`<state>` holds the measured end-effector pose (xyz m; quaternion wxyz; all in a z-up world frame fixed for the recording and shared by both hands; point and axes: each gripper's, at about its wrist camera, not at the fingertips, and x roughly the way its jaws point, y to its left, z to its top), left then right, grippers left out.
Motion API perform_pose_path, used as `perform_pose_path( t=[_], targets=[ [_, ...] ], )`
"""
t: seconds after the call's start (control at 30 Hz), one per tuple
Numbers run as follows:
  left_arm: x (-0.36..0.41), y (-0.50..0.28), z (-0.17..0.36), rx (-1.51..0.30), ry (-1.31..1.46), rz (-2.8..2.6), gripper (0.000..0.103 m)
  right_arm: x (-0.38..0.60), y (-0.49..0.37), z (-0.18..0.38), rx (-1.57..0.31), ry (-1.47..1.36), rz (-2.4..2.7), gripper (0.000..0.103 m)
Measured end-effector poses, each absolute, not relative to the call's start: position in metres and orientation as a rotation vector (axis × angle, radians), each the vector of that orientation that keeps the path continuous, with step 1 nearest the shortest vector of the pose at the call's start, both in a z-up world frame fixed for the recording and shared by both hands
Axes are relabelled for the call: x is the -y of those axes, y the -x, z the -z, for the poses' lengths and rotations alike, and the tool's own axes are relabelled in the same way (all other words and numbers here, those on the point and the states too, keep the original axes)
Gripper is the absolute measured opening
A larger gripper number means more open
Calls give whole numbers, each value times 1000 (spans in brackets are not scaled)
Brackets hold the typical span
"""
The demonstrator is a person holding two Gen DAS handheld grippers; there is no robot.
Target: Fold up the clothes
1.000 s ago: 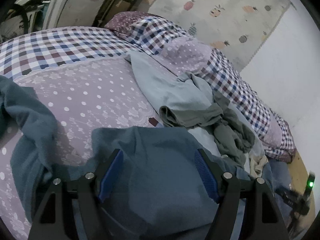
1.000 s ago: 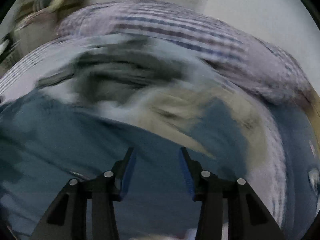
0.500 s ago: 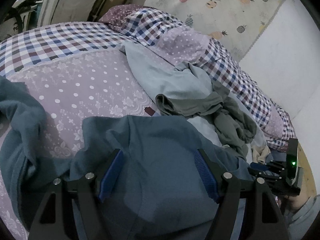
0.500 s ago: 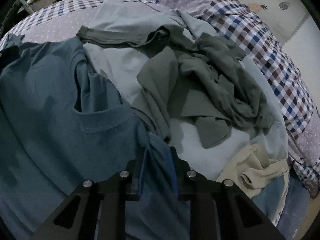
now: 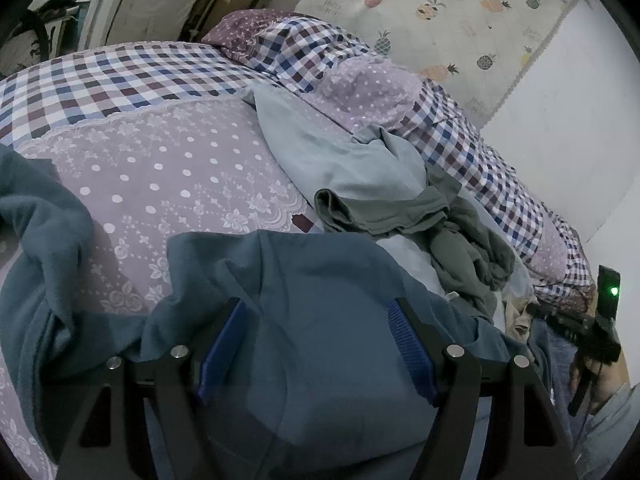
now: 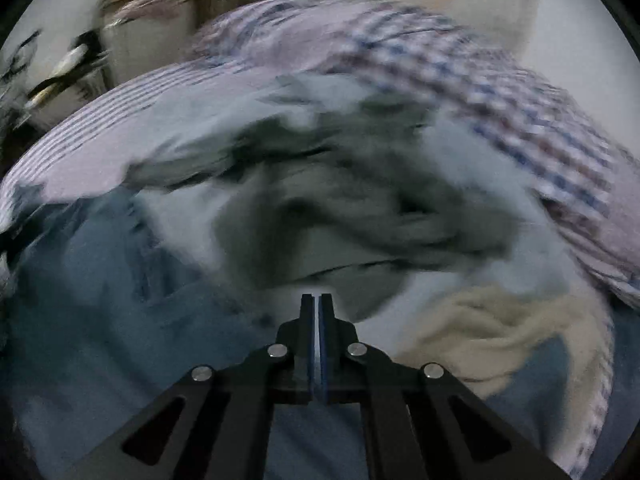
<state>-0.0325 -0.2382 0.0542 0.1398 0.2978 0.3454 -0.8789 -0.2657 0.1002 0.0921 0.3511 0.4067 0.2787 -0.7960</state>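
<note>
The right wrist view is blurred; ahead of the right gripper (image 6: 319,308), the clothes pile (image 6: 360,216) lacks detail.

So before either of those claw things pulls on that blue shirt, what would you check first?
1. Left gripper open: ok, its fingers stand wide apart over the blue shirt.
2. Left gripper holding cloth: not ok, nothing is pinched.
3. Right gripper shut: ok, its fingers are pressed together.
4. Cloth caught in the right gripper: cannot tell, only a pale sliver shows between the pads.
5. Right view sharp enough to aim by: not ok, it is smeared by motion.
6. Blue shirt free of the grey-green garment: cannot tell, the two lie close on the bed.
</note>
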Motion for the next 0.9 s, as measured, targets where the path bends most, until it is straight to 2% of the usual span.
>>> perform_pose_path(
  t=[0.1, 0.27, 0.47, 0.5, 0.57, 0.67, 0.9],
  targets=[
    [238, 32, -54, -1000, -863, 2540, 77, -85, 253, -76, -832, -1073, 1969, 7],
    [232, 34, -60, -970, -857, 2586, 77, -66, 240, -50, -983, -1086, 1886, 21],
    [226, 36, -66, -916, -845, 2623, 77, -58, 246, -30, -1061, -1096, 1901, 28],
    [226, 36, -65, -922, -851, 2618, 77, -57, 247, -26, -1067, -1100, 1897, 28],
    [227, 37, -62, -933, -861, 2609, 77, -59, 245, -28, -1051, -1090, 1896, 11],
    [228, 36, -61, -943, -861, 2601, 77, -68, 245, -40, -995, -1057, 1937, 7],
    [233, 35, -59, -957, -858, 2583, 77, -109, 268, -88, -678, -1013, 2106, 6]
  ],
)
